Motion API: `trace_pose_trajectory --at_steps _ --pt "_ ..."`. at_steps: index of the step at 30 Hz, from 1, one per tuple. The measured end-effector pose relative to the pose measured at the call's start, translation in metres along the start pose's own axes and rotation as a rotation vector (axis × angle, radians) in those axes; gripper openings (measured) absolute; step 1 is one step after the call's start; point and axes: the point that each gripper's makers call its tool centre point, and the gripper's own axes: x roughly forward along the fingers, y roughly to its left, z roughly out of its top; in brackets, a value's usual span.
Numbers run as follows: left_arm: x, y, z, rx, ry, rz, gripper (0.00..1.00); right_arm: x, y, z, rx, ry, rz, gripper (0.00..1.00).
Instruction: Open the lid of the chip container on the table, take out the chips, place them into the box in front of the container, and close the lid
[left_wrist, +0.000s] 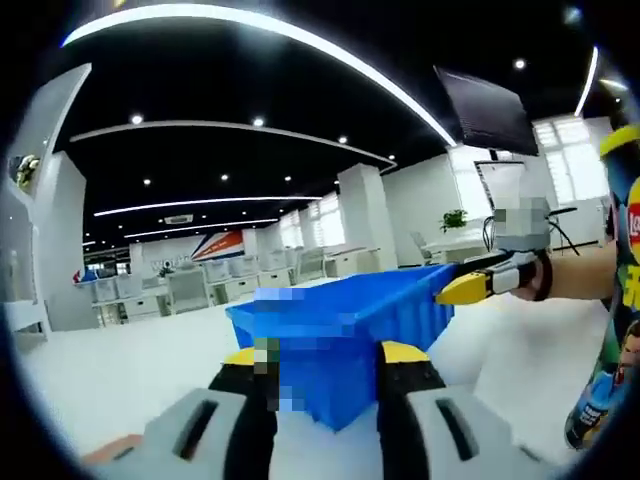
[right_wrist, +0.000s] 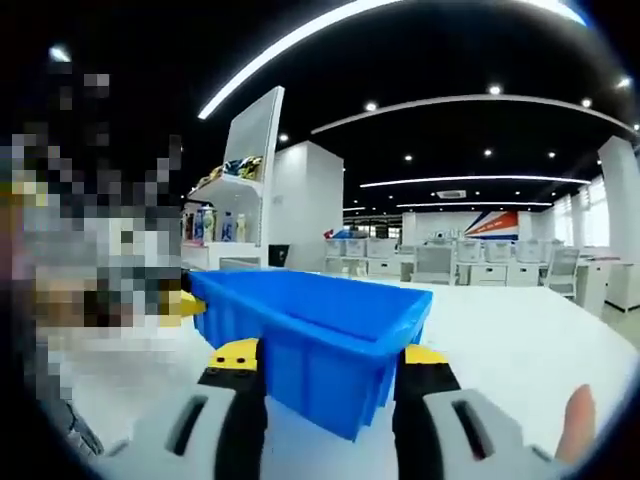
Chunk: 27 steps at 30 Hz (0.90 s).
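Observation:
A blue plastic box (left_wrist: 340, 335) stands on the white table, its near corner pointing at me. My left gripper (left_wrist: 322, 355) is open, its yellow-tipped fingers (left_wrist: 240, 356) standing on either side of that corner. At the far right edge rises the tall printed chip container (left_wrist: 612, 320), yellow lid on top. The right gripper's yellow tip (left_wrist: 468, 289) reaches in by the box's right rim. In the right gripper view the blue box (right_wrist: 320, 325) sits just ahead of my open right gripper (right_wrist: 330, 354). A yellow tip of the left gripper (right_wrist: 186, 304) shows at the box's left corner.
The white table (left_wrist: 120, 370) spreads around the box. A fingertip (right_wrist: 578, 420) shows at the lower right of the right gripper view. White shelves with bottles (right_wrist: 225, 215) stand at the back left; office desks and chairs (right_wrist: 450, 265) fill the room behind.

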Motion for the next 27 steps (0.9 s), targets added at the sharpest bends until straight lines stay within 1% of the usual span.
trace_pose_trajectory --at_steps 3,4,7,11,13,16,21,23,25,26,27 --pt "0.017 0.016 -0.003 0.010 0.003 0.009 0.38 0.020 -0.010 0.001 -0.012 0.000 -0.005 0.45" --pt "0.019 0.017 -0.005 0.011 0.006 0.011 0.39 0.025 -0.012 0.000 -0.017 0.002 -0.006 0.45" --pt "0.031 0.030 -0.017 0.003 0.009 0.017 0.39 0.040 -0.020 -0.005 -0.034 0.010 -0.006 0.45" --pt "0.042 0.038 -0.036 -0.008 0.020 0.023 0.39 0.054 -0.028 -0.022 -0.040 0.023 -0.006 0.45" --pt "0.047 0.042 -0.048 -0.008 0.025 0.021 0.39 0.061 -0.033 -0.036 -0.016 0.040 -0.003 0.45" --pt "0.050 0.042 -0.059 -0.019 0.037 0.016 0.39 0.065 -0.035 -0.047 -0.010 0.051 -0.002 0.45" --pt "0.049 0.039 -0.076 -0.009 0.061 0.006 0.39 0.065 -0.034 -0.060 -0.012 0.082 -0.003 0.45" --pt "0.048 0.039 -0.075 0.009 0.066 0.004 0.38 0.064 -0.032 -0.061 -0.031 0.072 -0.003 0.45" --pt "0.048 0.038 -0.075 0.015 0.069 0.003 0.38 0.063 -0.031 -0.065 -0.040 0.081 -0.007 0.46" --pt "0.048 0.036 -0.078 0.032 0.078 0.001 0.39 0.062 -0.031 -0.070 -0.028 0.103 -0.012 0.46" --pt "0.047 0.035 -0.083 0.052 0.096 0.001 0.38 0.062 -0.030 -0.072 -0.033 0.103 -0.012 0.46"
